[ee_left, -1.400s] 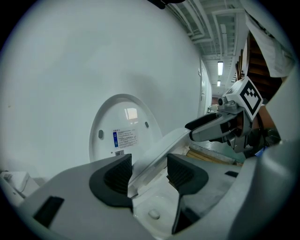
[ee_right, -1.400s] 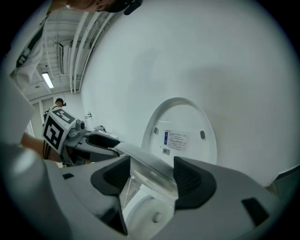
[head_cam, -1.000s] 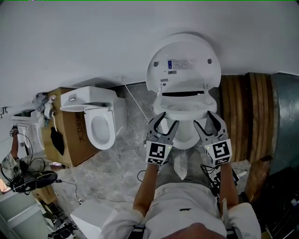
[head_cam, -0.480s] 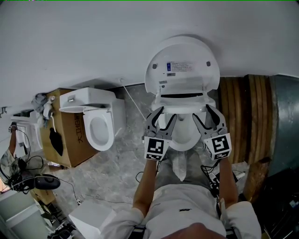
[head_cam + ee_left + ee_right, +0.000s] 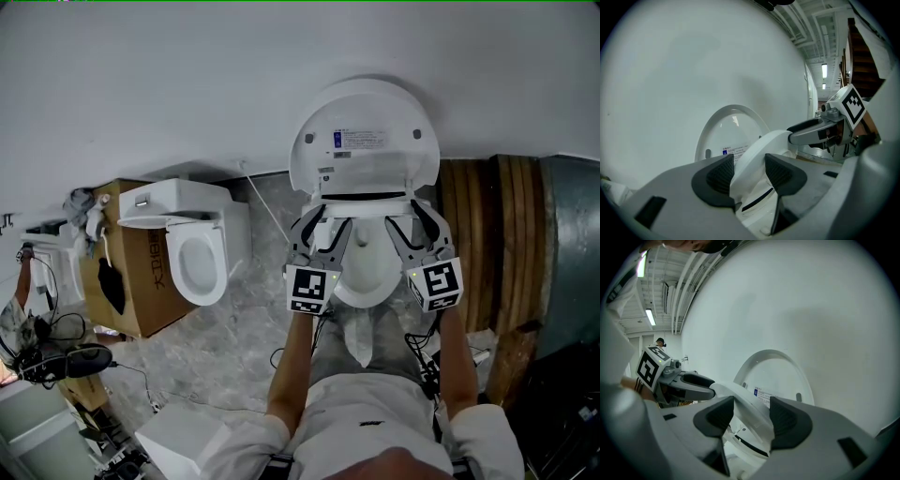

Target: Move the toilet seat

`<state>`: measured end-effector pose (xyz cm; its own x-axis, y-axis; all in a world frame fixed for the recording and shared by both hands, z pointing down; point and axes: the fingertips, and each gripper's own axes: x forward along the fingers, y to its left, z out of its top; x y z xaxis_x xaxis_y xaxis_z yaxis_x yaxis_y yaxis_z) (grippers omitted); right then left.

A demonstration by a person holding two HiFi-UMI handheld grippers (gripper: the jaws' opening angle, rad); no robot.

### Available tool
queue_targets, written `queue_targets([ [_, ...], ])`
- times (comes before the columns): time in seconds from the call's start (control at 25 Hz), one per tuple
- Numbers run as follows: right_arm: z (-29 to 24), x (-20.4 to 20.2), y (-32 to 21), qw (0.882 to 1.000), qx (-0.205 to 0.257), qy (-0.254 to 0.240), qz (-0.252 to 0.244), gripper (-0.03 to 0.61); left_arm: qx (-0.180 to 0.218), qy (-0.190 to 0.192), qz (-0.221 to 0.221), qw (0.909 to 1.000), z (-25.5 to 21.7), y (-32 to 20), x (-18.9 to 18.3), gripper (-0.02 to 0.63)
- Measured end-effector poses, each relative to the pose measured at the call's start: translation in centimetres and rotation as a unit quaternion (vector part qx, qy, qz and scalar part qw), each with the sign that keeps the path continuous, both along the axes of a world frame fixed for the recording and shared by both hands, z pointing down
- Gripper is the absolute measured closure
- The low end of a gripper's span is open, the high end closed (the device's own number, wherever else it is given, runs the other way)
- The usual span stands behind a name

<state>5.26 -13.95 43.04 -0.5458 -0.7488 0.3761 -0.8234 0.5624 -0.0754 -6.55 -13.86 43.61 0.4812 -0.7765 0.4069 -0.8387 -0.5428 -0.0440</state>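
Observation:
The white toilet seat [image 5: 361, 292] is tilted up off the bowl, below the raised lid [image 5: 364, 141]. My left gripper [image 5: 322, 231] holds the seat's left rim and my right gripper [image 5: 413, 225] its right rim. In the left gripper view, the seat rim [image 5: 757, 152] runs between the dark pads [image 5: 721, 174], which press on both of its sides. In the right gripper view, the rim [image 5: 749, 412] likewise fills the gap between the pads [image 5: 787, 420], and these jaws are still closing on it. Each gripper view shows the other gripper across the seat.
A second white toilet [image 5: 202, 253] stands to the left beside a cardboard box [image 5: 141, 281]. Brown wooden boards [image 5: 487, 234] lean at the right. Cables and gear [image 5: 56, 356] lie on the grey floor at the left. A white wall rises behind the lid.
Both grippers have moved forward and up toward the lid, and the seat has risen with them. Their jaws have narrowed onto the seat's rim.

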Motion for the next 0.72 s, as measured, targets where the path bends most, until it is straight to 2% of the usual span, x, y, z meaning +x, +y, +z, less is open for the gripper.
queue_targets([
  [0.72, -0.2, -0.1, -5.2, 1.0, 0.028, 0.006, 0.002, 0.33, 0.02, 0.009, -0.019, 0.9996, -0.4, -5.1, -0.2, 0.38],
])
